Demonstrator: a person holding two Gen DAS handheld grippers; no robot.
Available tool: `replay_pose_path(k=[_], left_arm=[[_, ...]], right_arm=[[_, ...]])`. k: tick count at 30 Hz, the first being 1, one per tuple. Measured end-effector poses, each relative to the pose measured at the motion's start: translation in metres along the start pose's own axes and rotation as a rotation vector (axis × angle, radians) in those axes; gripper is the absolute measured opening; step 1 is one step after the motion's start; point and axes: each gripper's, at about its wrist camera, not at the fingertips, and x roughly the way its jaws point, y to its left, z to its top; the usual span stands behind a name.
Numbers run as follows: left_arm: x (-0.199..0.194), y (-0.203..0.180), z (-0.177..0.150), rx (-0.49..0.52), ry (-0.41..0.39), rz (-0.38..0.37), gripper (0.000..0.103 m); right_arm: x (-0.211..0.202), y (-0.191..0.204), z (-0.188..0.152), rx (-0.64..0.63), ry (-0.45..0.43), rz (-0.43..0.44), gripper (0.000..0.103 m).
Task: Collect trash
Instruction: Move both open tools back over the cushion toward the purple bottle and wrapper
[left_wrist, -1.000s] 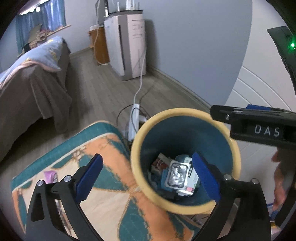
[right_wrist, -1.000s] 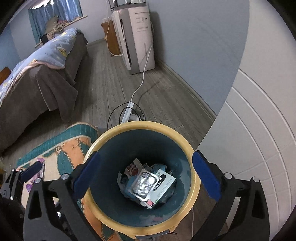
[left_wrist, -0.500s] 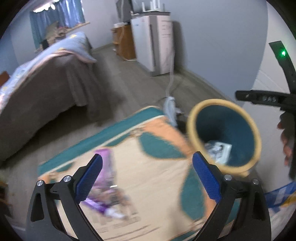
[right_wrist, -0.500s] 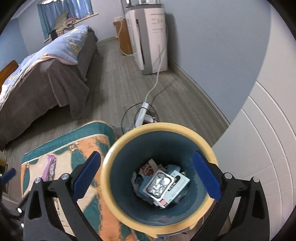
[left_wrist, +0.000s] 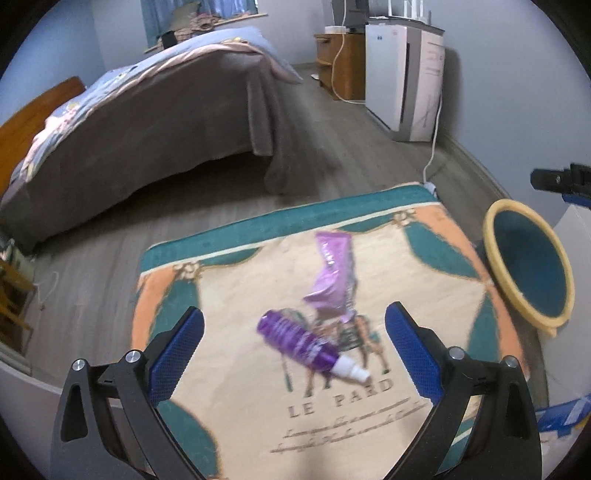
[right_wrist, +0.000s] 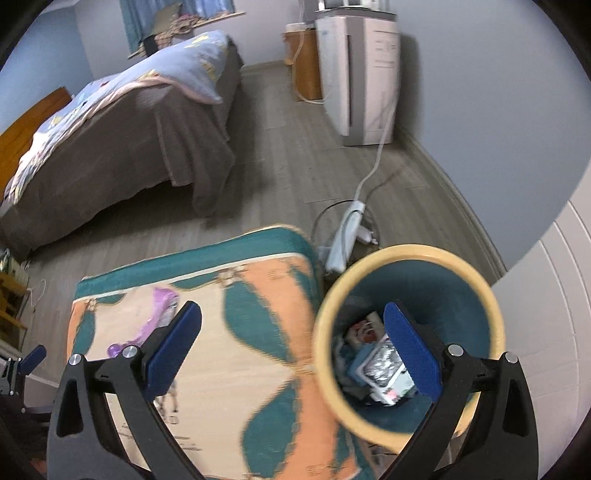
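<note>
A purple spray bottle (left_wrist: 308, 345) with a white cap lies on the patterned cloth (left_wrist: 236, 398), with a crumpled purple wrapper (left_wrist: 332, 277) just beyond it. My left gripper (left_wrist: 293, 349) is open and empty, above the bottle. A teal bin with a yellow rim (left_wrist: 495, 266) stands at the cloth's right edge. In the right wrist view the bin (right_wrist: 325, 321) holds several pieces of trash (right_wrist: 380, 363). My right gripper (right_wrist: 291, 349) is open and empty, over the bin's left rim. The wrapper (right_wrist: 157, 317) shows at left.
A bed (left_wrist: 159, 122) with a brown cover stands at the far left. A white appliance (left_wrist: 404, 74) and a wooden cabinet (left_wrist: 341, 62) stand against the far wall. A power strip with cables (right_wrist: 347, 236) lies on the floor behind the bin. A white wall (right_wrist: 546, 295) is at right.
My left gripper has swung left from over the bin to over the bottle and wrapper. My right gripper has shifted left, so the bin now sits at its right.
</note>
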Motion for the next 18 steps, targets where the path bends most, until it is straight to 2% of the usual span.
replay_pose_path(k=[3, 9, 14, 16, 18], left_arm=[[-0.002, 0.014, -0.005, -0.006, -0.002, 0.006, 0.097], [0.010, 0.052, -0.010, -0.118, 0.034, 0.026, 0.097], [0.018, 0.077, -0.004, -0.171, 0.019, 0.043, 0.097], [0.027, 0.081, -0.007, -0.205, 0.044, 0.021, 0.097], [0.042, 0.075, -0.007, -0.215, 0.104, 0.001, 0.097]], right_arm=[[0.005, 0.026, -0.002, -0.051, 0.004, -0.008, 0.097], [0.031, 0.068, -0.014, -0.121, 0.061, -0.003, 0.097], [0.052, 0.102, -0.021, -0.196, 0.095, 0.003, 0.097], [0.062, 0.114, -0.025, -0.253, 0.105, -0.013, 0.097], [0.069, 0.120, -0.025, -0.272, 0.112, -0.029, 0.097]])
